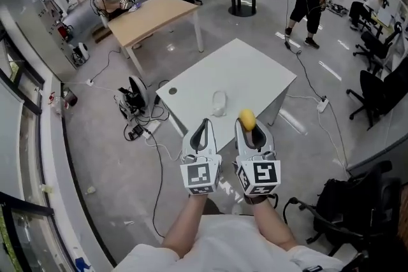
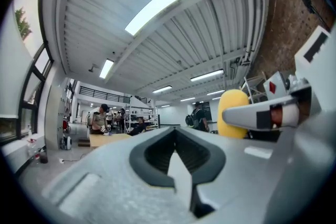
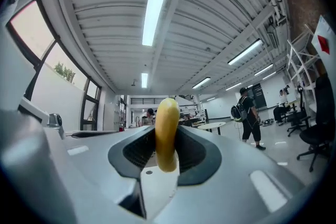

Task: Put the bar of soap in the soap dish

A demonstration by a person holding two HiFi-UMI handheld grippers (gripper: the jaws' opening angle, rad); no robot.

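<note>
White table point(image 1: 255, 70) is standing down in front of both tongs. The left tongs point(image 1: 203, 126) are hanging just beside the right tongs point(image 1: 247, 125), and their jaws are pressing together with nothing inside. The right tongs are pinching the yellow bar of soap point(image 1: 247, 118) at their tips, and the soap is standing on its edge. The clear soap dish point(image 1: 218, 103) is sitting on the table, past the tips of both tongs, apart from the soap
</note>
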